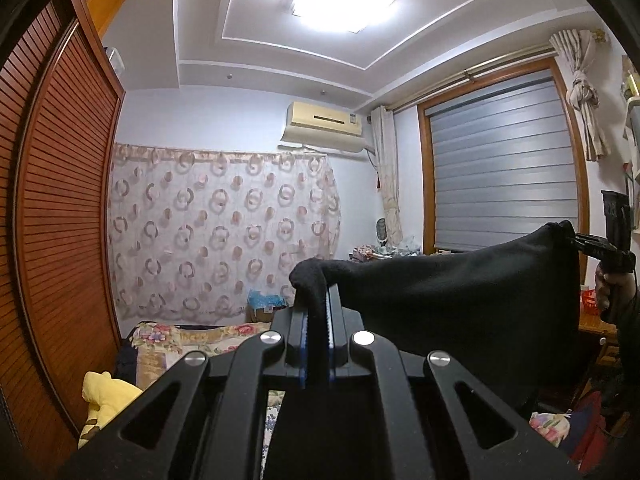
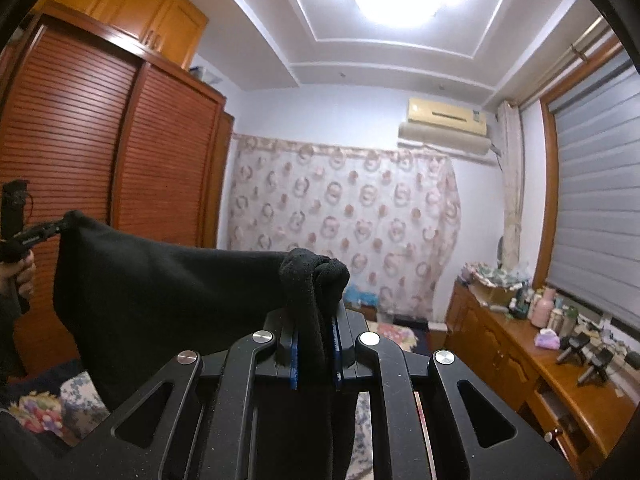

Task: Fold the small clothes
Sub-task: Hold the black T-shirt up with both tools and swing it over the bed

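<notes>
A black garment (image 1: 460, 300) hangs stretched in the air between my two grippers. My left gripper (image 1: 316, 296) is shut on one corner of it; the cloth bunches over the fingertips. My right gripper (image 2: 316, 292) is shut on the opposite corner, cloth knotted over its tips. In the left wrist view the right gripper (image 1: 588, 242) shows at the far right, clamped on the garment's edge. In the right wrist view the left gripper (image 2: 60, 226) shows at the far left, pinching the garment (image 2: 160, 288). The cloth hangs above the floral bed.
A bed with a floral cover (image 1: 188, 340) and a yellow plush toy (image 1: 104, 400) lies below. A wooden louvered wardrobe (image 2: 100, 152) stands left. A wooden dresser (image 2: 560, 364) with bottles lines the right wall under a blinded window (image 1: 504, 168).
</notes>
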`<state>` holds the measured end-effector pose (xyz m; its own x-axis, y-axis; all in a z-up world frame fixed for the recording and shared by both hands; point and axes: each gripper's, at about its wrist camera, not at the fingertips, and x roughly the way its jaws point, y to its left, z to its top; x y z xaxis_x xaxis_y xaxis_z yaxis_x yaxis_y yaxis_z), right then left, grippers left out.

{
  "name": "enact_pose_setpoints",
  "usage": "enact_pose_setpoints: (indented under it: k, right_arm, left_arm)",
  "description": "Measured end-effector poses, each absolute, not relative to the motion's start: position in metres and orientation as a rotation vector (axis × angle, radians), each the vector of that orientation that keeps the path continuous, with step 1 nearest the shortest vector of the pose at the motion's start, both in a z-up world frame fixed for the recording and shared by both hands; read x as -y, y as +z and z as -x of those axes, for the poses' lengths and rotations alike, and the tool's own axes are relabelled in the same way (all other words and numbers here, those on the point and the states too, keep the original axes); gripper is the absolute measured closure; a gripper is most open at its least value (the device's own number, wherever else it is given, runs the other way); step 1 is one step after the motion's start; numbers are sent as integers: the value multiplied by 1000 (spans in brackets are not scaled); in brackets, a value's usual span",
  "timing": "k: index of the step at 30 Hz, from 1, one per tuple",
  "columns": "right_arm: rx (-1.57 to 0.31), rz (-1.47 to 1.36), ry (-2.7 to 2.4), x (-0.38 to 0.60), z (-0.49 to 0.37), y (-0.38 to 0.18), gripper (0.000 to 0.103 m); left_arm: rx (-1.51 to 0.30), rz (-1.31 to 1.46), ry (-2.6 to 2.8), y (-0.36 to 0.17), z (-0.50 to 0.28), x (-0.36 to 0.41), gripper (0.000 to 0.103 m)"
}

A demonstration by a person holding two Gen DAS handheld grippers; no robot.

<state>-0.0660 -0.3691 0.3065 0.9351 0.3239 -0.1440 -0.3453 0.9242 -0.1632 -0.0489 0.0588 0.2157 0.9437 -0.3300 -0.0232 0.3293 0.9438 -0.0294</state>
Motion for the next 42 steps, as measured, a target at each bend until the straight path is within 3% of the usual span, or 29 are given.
enact_pose_setpoints:
  k: [17, 26, 36, 42]
  right_arm:
    - [-77, 227, 328, 375, 95, 322, 94]
    - [-130, 248, 306, 374, 63, 311, 94]
    - [-358, 224, 307, 383, -85, 181, 94]
    - [-519, 226, 285, 391, -188, 100, 94]
  left_arm:
    - [59, -15, -351, 245, 82, -51, 99]
    - [-33, -42, -308, 216, 25, -45, 99]
    - [-301, -47, -278, 100, -151, -29, 99]
    - [-429, -68, -266, 58, -225, -4, 99]
